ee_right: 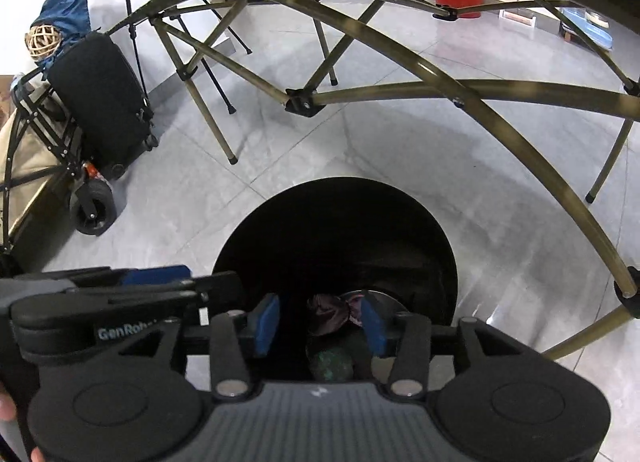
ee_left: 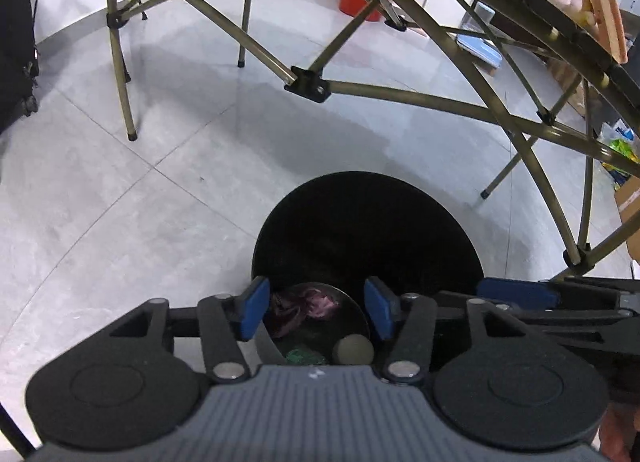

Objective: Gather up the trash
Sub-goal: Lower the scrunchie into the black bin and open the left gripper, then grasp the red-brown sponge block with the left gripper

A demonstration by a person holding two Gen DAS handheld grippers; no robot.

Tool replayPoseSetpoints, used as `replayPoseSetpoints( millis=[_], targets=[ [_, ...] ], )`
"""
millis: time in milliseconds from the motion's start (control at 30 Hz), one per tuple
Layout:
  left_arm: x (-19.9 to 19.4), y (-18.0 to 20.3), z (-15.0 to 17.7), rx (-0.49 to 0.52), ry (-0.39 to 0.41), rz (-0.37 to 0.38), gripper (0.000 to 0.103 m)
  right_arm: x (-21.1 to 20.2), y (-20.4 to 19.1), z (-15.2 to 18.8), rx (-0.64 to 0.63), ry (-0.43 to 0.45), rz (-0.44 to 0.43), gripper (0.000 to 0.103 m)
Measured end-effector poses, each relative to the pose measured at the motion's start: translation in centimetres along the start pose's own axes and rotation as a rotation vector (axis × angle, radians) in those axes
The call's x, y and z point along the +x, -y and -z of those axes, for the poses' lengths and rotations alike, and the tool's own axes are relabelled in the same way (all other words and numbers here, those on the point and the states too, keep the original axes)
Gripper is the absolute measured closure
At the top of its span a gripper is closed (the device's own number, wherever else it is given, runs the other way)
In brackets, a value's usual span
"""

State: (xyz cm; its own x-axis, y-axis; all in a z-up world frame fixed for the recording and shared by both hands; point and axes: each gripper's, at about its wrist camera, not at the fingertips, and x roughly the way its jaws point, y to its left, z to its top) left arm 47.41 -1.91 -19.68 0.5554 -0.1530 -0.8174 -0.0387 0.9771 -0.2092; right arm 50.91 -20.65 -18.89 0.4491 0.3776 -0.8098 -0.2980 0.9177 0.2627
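Both grippers, left [ee_left: 316,312] and right [ee_right: 320,324], hang half open and empty over the bin [ee_left: 360,213]. The trash lies at its bottom: a pink wrapper [ee_left: 308,304], green scrap [ee_left: 304,356] and grey ball [ee_left: 354,348]. We judge the wrapper light and crumply; pinch a fold. The ball shows only in the left view; the right alone shows a cart [ee_right: 100,101].

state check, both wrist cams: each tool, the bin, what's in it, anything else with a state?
left tool: open, nothing between the pads, over the bin mouth
right tool: open, nothing gripped, over the bin mouth
black bin: upright on the floor, no lid, partly filled
pink crumpled trash: lying inside the bin
green trash: inside the bin, low down
round grey piece: inside the bin
folding table frame: unfolded, standing
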Motion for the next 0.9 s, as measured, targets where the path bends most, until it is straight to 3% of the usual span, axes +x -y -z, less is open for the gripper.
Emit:
replayPoseSetpoints(
  millis=[167,333,400,467,600,667,700,767,800,900],
  targets=[
    [-0.6,-0.3,-0.3,-0.009,0.023,0.013,0.042,-0.6,-0.3,-0.1,-0.024,0.025,0.015,0.054],
    [-2.6,-0.5,-0.7,-0.005,0.112,0.013,0.041,-2.9,-1.2,-0.2,-0.088,0.097,0.065,0.053],
    [-4.5,-0.1,-1.2,0.034,0.198,0.024,0.039,-5.1,-1.9,-0.2,-0.122,0.164,0.066,0.053],
    [-6.5,0.2,-1.5,0.072,0.294,0.063,0.029,-7.8,-2.5,-0.2,-0.156,0.243,0.035,0.053],
    [-9.2,1.1,-2.4,0.111,0.425,0.126,0.029,-13.7,-2.7,-0.5,-0.185,0.435,-0.033,0.053],
    [-10.0,2.1,-3.4,0.117,0.468,0.152,0.028,-16.5,-1.9,-1.0,-0.212,0.572,0.026,0.048],
    [-10.3,2.8,-4.1,0.128,0.492,0.158,0.028,-17.5,-1.1,-1.3,-0.216,0.638,0.079,0.037],
    [-10.8,4.7,-5.6,0.174,0.539,0.174,0.028,-18.3,1.3,-2.9,-0.154,0.687,0.201,0.028],
    [-10.9,5.8,-6.6,0.197,0.556,0.191,0.028,-18.5,2.9,-4.1,-0.084,0.693,0.231,0.030],
    [-11.0,9.5,-10.1,0.245,0.580,0.254,0.028,-18.5,7.8,-6.7,0.133,0.719,0.188,0.032]
  ],
)
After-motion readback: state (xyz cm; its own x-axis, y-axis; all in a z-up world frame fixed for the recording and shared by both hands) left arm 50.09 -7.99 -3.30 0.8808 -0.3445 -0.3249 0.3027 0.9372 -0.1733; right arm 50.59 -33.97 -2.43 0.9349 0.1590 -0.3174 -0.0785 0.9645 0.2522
